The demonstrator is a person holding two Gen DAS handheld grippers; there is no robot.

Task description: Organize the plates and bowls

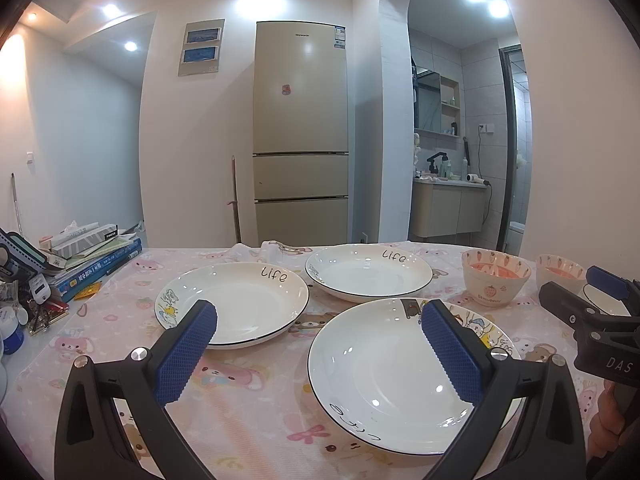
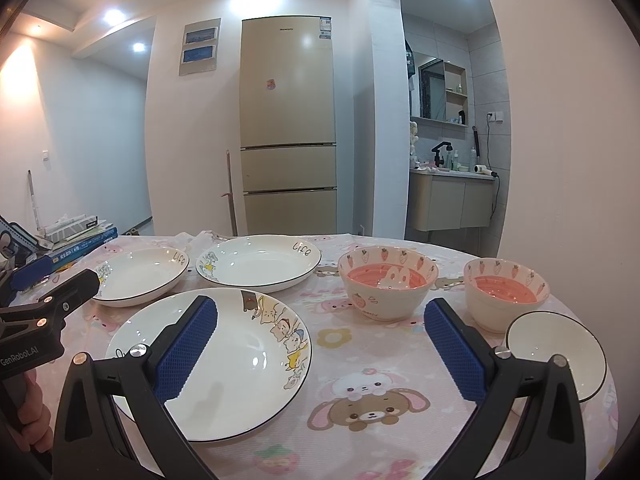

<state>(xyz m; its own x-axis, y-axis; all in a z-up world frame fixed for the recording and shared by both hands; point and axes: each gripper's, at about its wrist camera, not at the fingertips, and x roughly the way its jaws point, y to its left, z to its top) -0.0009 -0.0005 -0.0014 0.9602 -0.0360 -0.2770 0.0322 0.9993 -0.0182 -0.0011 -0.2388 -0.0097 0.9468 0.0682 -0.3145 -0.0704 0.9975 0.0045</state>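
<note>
Both grippers, left (image 1: 320,344) & right (image 2: 320,344), wide open, gripping nothing; plates (image 1: 240,304), bowls (image 2: 386,284) seemingly empty.

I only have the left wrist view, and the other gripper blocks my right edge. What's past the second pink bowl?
Observer: A small white dish lies just in front of that right bowl.
Operator: Anything in the bowls?
Observer: The left bowl shows a white rabbit shape on its pink inside.
Operator: Is the right gripper open?
Observer: Yes, the right gripper is open and empty, over cloth between the near plate and the dish.
</note>
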